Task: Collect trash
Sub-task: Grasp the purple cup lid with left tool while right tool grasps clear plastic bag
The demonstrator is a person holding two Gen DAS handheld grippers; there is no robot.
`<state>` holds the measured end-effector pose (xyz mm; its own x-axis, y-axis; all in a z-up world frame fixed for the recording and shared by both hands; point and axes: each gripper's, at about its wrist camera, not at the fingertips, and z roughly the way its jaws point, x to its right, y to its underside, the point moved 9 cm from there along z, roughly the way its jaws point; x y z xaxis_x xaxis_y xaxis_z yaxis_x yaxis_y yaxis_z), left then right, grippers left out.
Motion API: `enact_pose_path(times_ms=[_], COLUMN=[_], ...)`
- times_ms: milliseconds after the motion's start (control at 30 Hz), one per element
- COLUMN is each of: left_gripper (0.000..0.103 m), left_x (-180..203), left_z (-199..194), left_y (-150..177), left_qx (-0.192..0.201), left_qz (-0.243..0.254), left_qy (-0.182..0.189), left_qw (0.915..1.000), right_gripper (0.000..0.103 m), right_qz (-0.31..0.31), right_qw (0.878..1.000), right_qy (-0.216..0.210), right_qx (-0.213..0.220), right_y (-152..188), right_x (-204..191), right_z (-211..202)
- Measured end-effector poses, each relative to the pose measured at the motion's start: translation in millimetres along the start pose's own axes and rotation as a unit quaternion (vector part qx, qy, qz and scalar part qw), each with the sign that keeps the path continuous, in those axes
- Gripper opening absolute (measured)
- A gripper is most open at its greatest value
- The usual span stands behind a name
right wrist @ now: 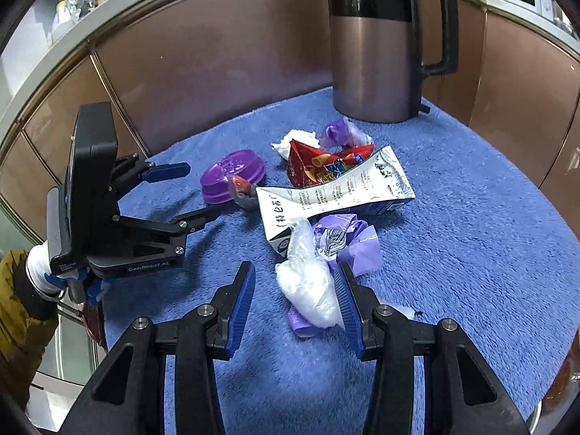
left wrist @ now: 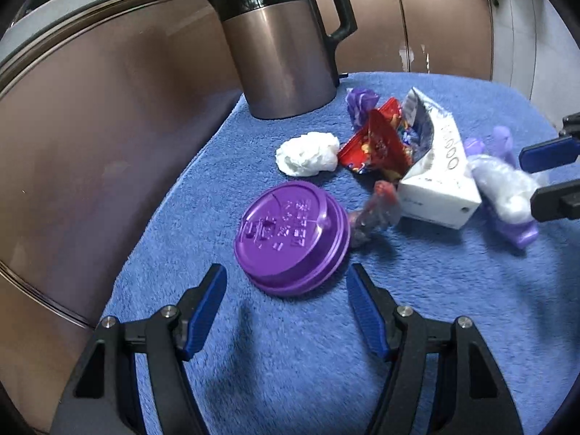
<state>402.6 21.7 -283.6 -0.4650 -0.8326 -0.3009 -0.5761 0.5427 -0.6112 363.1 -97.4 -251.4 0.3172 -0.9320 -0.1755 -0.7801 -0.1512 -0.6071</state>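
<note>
**Blue-padded tongs poised over scattered trash on a towel-covered worktop**

Both tongs stand released, neither grasping anything. The right tongs [right wrist: 295,302] straddle a crumpled clear plastic bag [right wrist: 308,286] lying on a purple wrapper [right wrist: 348,241]; the right pad appears to touch the bag, though motion blur makes contact uncertain. To do this step well, the judgement is to sink low enough that both pads bracket the bag's bulk, then close gently, since thin film is likely to slip or bring the wrapper up with it.

The left tongs [left wrist: 286,284] hover just short of a purple cup lid [left wrist: 291,237], lying flat on the blue towel [left wrist: 290,362]. A flat lid offers little to pinch; its raised rim is probably the best purchase.

Other trash lies between the two: a white tissue wad [left wrist: 308,154], a red snack packet [left wrist: 377,145], a flattened white carton [left wrist: 438,177], a second purple wrapper [left wrist: 360,105] and a small reddish scrap [left wrist: 377,210] touching the lid's edge.

A bronze kettle [left wrist: 286,43] stands at the rear, well apart from both tongs. The carton, just beside the bag, crowds the right tongs' forward travel. No bin is in view.
</note>
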Motion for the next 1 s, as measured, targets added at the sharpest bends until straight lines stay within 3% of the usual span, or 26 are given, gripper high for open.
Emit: enact_pose_path(times_ms=[233, 367, 533, 767, 1000], left_gripper=[0.065, 0.043, 0.034, 0.025, 0.023], left_x=[-0.4, 3.6, 2.2, -16.0, -34.3], left_z=[8.5, 12.8, 5.5, -12.7, -35.1], left_y=[-6.1, -6.9, -8.6, -8.0, 3.9], left_qx=[0.001, -0.002, 0.01, 0.024, 0.036], left_qz=[0.005, 0.002, -0.008, -0.07, -0.148], left_qy=[-0.003, 0.01, 0.009, 0.032, 0.065], left_qw=[1.0, 0.9999, 0.9999, 0.9968, 0.9861], right_gripper=[0.045, 0.045, 0.035, 0.034, 0.034], right_qz=[0.004, 0.003, 0.007, 0.024, 0.024], right_qw=[1.0, 1.0, 1.0, 1.0, 0.999], right_qy=[-0.004, -0.004, -0.005, -0.013, -0.013], right_qx=[-0.014, -0.021, -0.019, 0.005, 0.026], right_y=[5.1, 8.5, 10.3, 11.2, 12.8], right_x=[5.6, 7.4, 10.2, 14.8, 9.4], right_z=[12.4, 18.6, 19.0, 0.8, -24.3])
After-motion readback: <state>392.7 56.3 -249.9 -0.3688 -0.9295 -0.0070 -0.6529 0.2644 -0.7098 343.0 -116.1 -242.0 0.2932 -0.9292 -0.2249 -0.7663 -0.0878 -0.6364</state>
